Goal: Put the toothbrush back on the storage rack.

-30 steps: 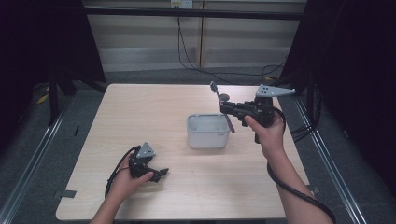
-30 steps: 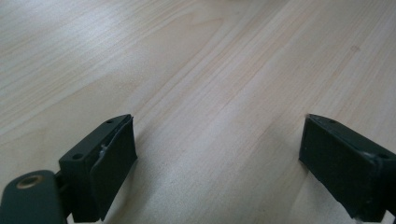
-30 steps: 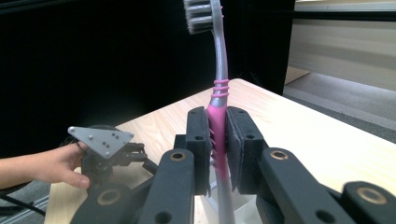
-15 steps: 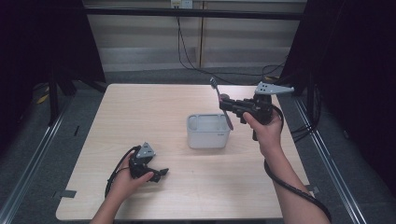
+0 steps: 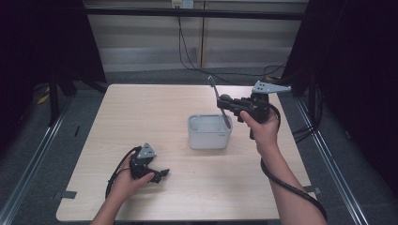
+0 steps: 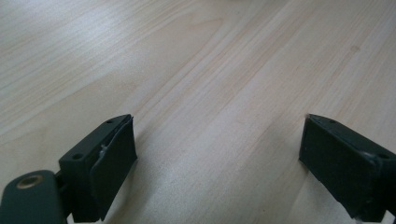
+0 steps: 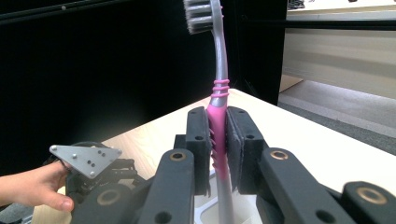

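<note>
Pink-and-grey plastic toothbrush (image 5: 219,104) clamped by pink grip in right tongs (image 5: 226,104), right of frame centre, bristle head up, lower end over white square plastic container (image 5: 209,132) at centre of light wooden desk (image 5: 141,112). Left tongs (image 5: 162,174) rested on desk at lower left, spread wide, nothing held.

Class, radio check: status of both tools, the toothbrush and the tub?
Right tool shut on toothbrush, held above tub. Left tool open, low over table, nothing between jaws. Nothing in the way.
</note>
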{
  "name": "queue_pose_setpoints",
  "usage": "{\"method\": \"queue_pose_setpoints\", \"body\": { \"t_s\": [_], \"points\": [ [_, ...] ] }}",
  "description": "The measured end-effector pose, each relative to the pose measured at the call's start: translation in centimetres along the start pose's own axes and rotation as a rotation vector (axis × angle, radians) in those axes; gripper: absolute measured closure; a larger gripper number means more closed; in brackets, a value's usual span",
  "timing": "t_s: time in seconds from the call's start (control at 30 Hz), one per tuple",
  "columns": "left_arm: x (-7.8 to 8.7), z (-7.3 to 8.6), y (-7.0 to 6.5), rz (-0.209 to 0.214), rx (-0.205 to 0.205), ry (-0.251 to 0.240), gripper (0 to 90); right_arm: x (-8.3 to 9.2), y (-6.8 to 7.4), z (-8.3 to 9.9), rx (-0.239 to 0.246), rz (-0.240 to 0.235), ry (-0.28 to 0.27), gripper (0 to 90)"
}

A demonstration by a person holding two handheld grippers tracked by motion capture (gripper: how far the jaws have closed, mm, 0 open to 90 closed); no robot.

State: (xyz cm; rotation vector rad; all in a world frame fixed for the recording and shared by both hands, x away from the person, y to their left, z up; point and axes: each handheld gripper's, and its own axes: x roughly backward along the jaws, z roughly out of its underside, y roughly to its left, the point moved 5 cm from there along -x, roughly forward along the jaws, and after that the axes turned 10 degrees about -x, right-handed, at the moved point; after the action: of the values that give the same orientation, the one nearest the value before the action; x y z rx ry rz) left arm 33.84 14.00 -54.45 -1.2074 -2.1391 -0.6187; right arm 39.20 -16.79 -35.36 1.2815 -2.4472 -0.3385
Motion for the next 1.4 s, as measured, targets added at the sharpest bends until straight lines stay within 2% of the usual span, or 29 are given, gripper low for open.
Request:
{"method": "queue_pose_setpoints", "body": {
  "t_s": [0.77,1.4],
  "points": [
    [0.0,0.0,0.0,0.000,0.000,0.001,10.3,-0.7,-1.7,1.1,-0.013,0.023,-0.023,80.0],
    [0.0,0.0,0.0,0.003,0.000,0.002,10.3,-1.3,-2.8,2.0,-0.025,0.039,0.004,80.0]
  ]
}}
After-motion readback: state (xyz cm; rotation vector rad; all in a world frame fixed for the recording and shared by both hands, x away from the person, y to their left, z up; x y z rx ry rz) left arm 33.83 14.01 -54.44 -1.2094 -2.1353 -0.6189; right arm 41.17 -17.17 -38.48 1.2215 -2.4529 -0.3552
